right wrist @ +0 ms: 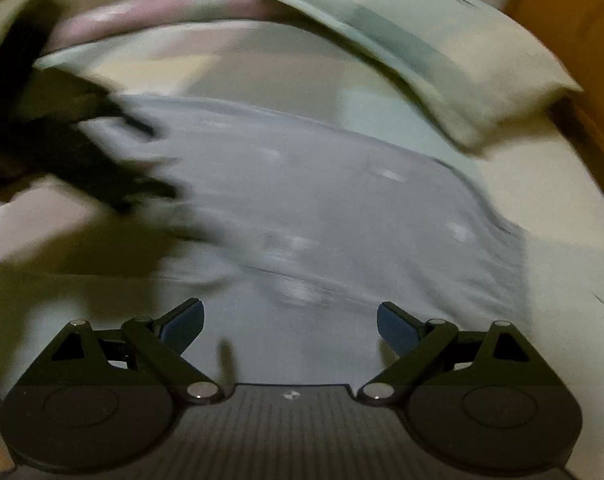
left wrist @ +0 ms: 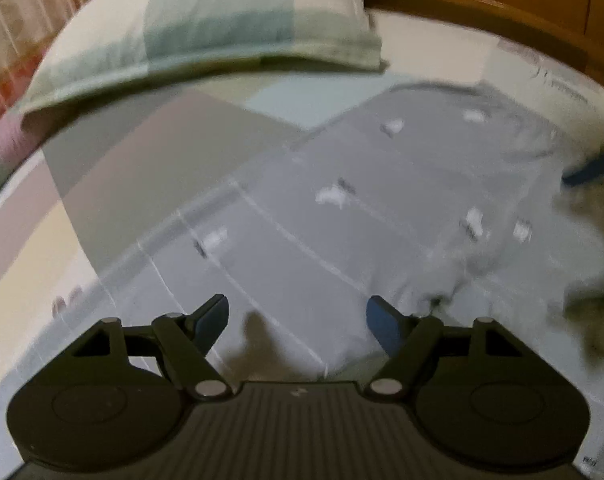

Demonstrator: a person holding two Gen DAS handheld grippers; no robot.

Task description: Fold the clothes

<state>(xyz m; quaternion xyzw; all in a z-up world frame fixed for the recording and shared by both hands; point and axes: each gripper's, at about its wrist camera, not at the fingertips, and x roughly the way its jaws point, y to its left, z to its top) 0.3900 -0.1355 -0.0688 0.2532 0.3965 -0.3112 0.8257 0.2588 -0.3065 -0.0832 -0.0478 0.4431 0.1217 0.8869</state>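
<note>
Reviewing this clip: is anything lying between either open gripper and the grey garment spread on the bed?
Nothing visible does. The left gripper and right gripper both stand open over the grey garment, with only bare cloth ahead. The pillow lies beyond the garment, not on it.

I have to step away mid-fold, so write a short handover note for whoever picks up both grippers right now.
Left gripper: open, nothing between its fingers, above the near part of the grey garment.
Right gripper: open, empty, also over the garment; its view is blurred.
Garment: grey with small white marks, spread on the bed sheet, some wrinkles near its right side. A pillow lies beyond it, off the cloth.
Done: garment laid out, mostly flat; whether any fold is made I cannot tell.
Left: take hold of an edge, fold it over, finish the folds.
</note>
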